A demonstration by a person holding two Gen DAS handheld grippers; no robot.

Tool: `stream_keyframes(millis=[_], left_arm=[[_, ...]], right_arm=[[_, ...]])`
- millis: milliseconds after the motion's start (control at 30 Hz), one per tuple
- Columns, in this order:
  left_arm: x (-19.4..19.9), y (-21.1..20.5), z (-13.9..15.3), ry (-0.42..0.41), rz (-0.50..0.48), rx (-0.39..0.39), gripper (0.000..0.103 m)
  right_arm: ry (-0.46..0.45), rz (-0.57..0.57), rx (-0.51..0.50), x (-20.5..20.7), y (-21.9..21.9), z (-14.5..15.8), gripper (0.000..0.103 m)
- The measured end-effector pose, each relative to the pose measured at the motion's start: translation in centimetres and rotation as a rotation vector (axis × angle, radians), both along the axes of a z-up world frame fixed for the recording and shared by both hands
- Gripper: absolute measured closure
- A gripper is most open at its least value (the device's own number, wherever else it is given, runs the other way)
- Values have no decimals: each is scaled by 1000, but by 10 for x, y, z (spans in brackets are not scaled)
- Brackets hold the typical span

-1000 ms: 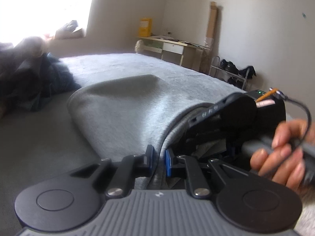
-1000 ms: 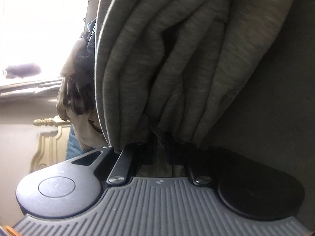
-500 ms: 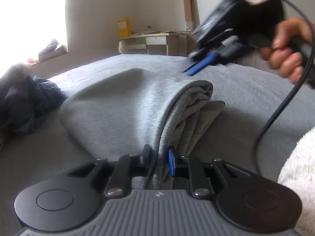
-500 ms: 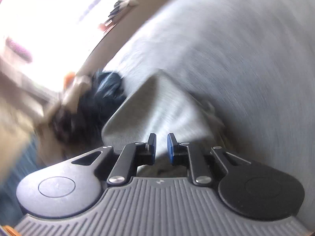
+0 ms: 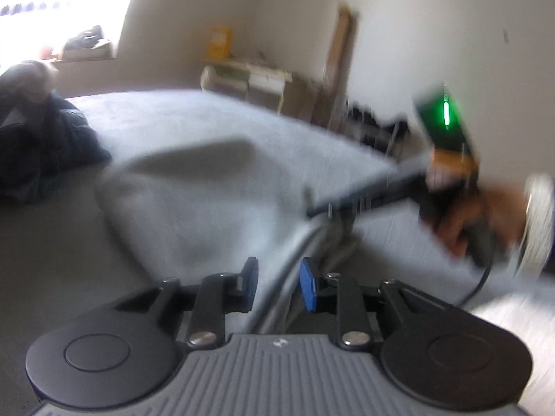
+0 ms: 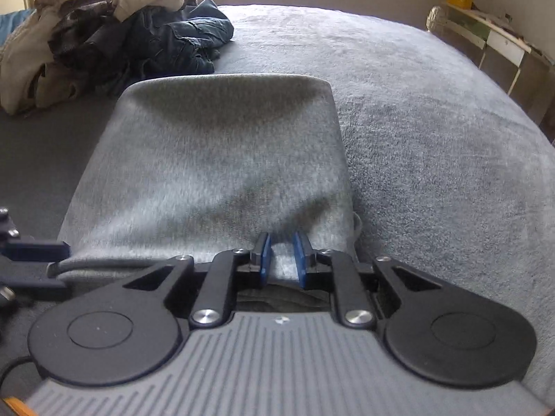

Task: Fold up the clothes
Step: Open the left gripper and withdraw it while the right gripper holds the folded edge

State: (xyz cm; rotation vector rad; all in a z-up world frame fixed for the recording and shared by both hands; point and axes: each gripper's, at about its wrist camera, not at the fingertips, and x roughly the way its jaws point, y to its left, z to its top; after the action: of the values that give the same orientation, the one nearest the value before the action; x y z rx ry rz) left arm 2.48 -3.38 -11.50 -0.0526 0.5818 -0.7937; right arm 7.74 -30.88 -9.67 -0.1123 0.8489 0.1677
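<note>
- Sweatshirt (image 6: pixel 222 159) lies folded on the bed (image 6: pixel 433 145).
- Left gripper (image 5: pixel 279 286) fingers are apart around its edge.
- Right gripper (image 6: pixel 281 260) fingers are apart over its near edge.
- Next: probably pinch and fold again.

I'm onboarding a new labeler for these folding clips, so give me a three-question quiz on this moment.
1. True or false: the folded grey garment lies on the bed.
2. What sits at the bed's far left corner in the right wrist view? A) a pile of unfolded clothes B) a laptop C) a pillow stack
3. Fill in: fabric runs between the blue pads of the left gripper, whose jaws stand ____.

Key: 1 true; 2 A, the pile; 3 apart.
</note>
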Motion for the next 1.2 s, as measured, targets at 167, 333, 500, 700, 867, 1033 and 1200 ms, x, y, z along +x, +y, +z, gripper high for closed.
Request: stream_keyframes(millis=[167,333,500,700,867,1033,1200], left_arm=[[19,-36,-11,-71,27,159,76],[14,-52,-34,-140,37,209,76],[12,-50,-39,-155,46,198,74],[6,-51,-43,-163,70,192,64],[8,-44,-45,-144,95,164,59],[7,-42,-43,-135,87,160,54],[16,-22,-21,-163,125,79,48]], right_arm=[[9,-17,21,-3,-2,-2,90],[28,-35,25,-4,-5,2,90],[-70,7,-14,-4,7,33,89],[-37,125,-134,1,27,-2,86],[-72,106,-39,-1,33,18,86],[-36,149,-34,-16,42,-18,84],[-55,66,58,-19,35,-20,84]])
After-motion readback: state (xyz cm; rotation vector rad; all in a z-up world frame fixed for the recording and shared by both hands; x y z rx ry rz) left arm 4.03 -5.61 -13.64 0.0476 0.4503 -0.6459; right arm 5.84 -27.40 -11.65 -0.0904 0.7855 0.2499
